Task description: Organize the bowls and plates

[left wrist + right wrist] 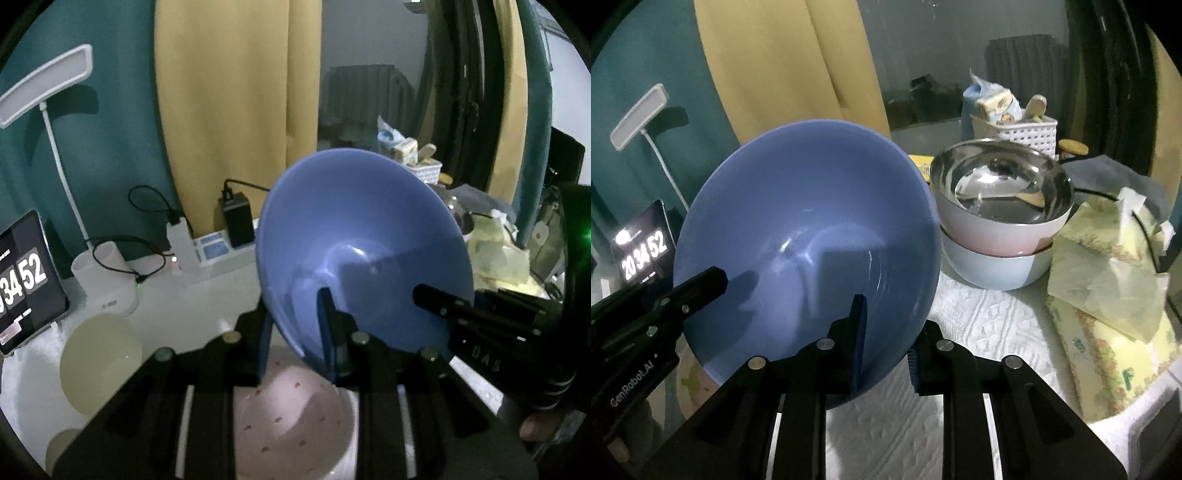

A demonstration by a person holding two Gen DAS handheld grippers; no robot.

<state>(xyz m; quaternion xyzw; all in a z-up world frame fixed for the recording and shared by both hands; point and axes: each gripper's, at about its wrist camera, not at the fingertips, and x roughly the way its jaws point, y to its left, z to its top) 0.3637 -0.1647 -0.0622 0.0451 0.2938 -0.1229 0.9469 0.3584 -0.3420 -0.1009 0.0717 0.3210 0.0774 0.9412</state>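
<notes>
Blue bowl [364, 251]: raised, tilted above the desk [990, 317]; left tool [295, 332] and right tool [886, 347] each clamp its rim. Rigid, probably slick, breakable; hold rim.

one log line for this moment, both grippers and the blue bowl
left gripper: shut on blue bowl rim | right gripper: shut on blue bowl rim | bowl: tilted, above pink patterned bowl

A bowl [809, 236] is held tilted above the table [990, 317]; two stacked bowls [997, 236] are placed to its right.
</notes>
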